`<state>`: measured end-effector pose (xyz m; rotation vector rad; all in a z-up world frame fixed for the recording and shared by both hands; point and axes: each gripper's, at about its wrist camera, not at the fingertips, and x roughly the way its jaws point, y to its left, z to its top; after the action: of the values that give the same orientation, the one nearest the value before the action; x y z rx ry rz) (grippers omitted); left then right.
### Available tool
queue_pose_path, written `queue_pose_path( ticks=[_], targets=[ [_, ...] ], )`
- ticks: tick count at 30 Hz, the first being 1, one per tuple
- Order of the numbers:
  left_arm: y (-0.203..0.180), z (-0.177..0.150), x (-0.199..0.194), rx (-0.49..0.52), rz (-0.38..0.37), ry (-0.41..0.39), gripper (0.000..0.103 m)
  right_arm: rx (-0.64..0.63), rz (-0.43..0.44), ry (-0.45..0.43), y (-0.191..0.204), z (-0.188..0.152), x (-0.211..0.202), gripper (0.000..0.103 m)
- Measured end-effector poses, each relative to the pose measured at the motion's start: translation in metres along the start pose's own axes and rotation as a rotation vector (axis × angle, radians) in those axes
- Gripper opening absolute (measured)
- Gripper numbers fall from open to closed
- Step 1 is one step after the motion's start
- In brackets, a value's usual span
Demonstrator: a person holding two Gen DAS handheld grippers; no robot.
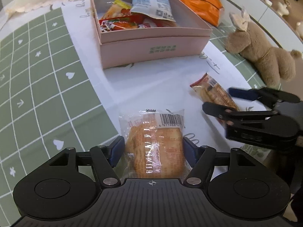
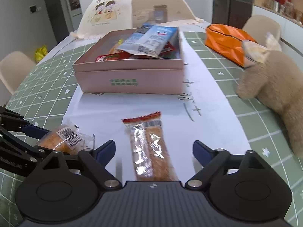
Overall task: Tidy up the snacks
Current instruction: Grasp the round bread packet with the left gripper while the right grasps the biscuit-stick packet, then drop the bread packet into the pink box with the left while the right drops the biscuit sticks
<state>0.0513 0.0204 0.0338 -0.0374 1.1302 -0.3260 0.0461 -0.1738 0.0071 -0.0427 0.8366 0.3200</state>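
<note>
A clear-wrapped bread snack (image 1: 154, 141) lies on the white sheet; my left gripper (image 1: 153, 150) is shut on it, blue pads pressing both sides. It also shows in the right wrist view (image 2: 60, 139). A long cracker packet (image 2: 151, 149) lies on the sheet between the wide-open jaws of my right gripper (image 2: 154, 150), untouched; it also shows in the left wrist view (image 1: 214, 92). The pink box (image 1: 151, 37) (image 2: 130, 75) further back holds several snack packets, a blue-white pouch (image 2: 151, 39) on top.
A plush toy (image 2: 274, 87) lies at the right on the green checked tablecloth (image 1: 37, 85). An orange bag (image 2: 227, 41) sits behind it. A mesh food cover (image 2: 117, 11) stands behind the box. Chairs surround the table.
</note>
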Motion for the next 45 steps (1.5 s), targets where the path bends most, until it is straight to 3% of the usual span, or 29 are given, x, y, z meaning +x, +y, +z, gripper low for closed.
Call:
queue_pose_path(
  ticks=[1,2,5,12,15,18,20,23,26,28,30,31,33,36,39,42,45],
  targets=[
    [-0.001,0.0,-0.001,0.004,0.0,-0.002,0.069,-0.015,-0.001,0.016,0.003,0.001,0.003,0.063],
    [-0.003,-0.001,-0.002,0.012,0.001,-0.006,0.068,-0.036,-0.003,0.033,0.007,0.002,0.006,0.042],
    [-0.007,-0.002,-0.004,0.025,-0.001,-0.011,0.064,-0.065,0.014,0.03,0.01,0.002,0.0,0.035],
    [-0.017,-0.003,-0.011,0.073,-0.036,-0.034,0.059,-0.061,0.017,0.01,-0.001,0.001,-0.023,0.035],
    [-0.018,0.003,-0.023,0.075,-0.058,-0.088,0.059,-0.04,0.009,-0.008,-0.01,0.003,-0.032,0.035],
    [-0.012,0.026,-0.057,0.061,-0.119,-0.204,0.058,-0.018,0.009,-0.073,-0.02,0.018,-0.051,0.035],
    [-0.007,0.055,-0.093,0.072,-0.144,-0.339,0.058,-0.006,0.028,-0.158,-0.027,0.041,-0.075,0.035],
    [-0.002,0.1,-0.128,0.099,-0.144,-0.473,0.059,-0.018,0.068,-0.306,-0.03,0.092,-0.111,0.035],
    [0.014,0.142,-0.128,0.042,-0.198,-0.556,0.06,-0.017,0.093,-0.389,-0.027,0.147,-0.12,0.035],
    [0.035,0.161,-0.093,-0.053,-0.238,-0.533,0.061,0.011,0.127,-0.391,-0.028,0.18,-0.102,0.037],
    [0.05,0.166,-0.046,-0.126,-0.21,-0.437,0.059,0.064,0.149,-0.313,-0.033,0.205,-0.065,0.068],
    [0.056,0.163,-0.027,-0.137,-0.2,-0.414,0.058,0.097,0.151,-0.273,-0.035,0.213,-0.045,0.069],
    [0.067,0.153,-0.007,-0.178,-0.222,-0.407,0.058,0.118,0.135,-0.214,-0.037,0.221,-0.004,0.069],
    [0.08,0.146,0.003,-0.215,-0.257,-0.401,0.057,0.063,0.043,-0.17,-0.029,0.227,0.049,0.066],
    [0.081,0.141,0.002,-0.151,-0.213,-0.405,0.057,0.012,-0.024,-0.15,-0.019,0.235,0.099,0.053],
    [0.093,0.128,-0.009,-0.117,-0.171,-0.413,0.057,0.018,-0.046,-0.123,-0.013,0.242,0.146,0.05],
    [0.102,0.118,-0.02,-0.119,-0.141,-0.434,0.057,0.078,-0.022,-0.143,-0.014,0.235,0.15,0.049]
  ],
)
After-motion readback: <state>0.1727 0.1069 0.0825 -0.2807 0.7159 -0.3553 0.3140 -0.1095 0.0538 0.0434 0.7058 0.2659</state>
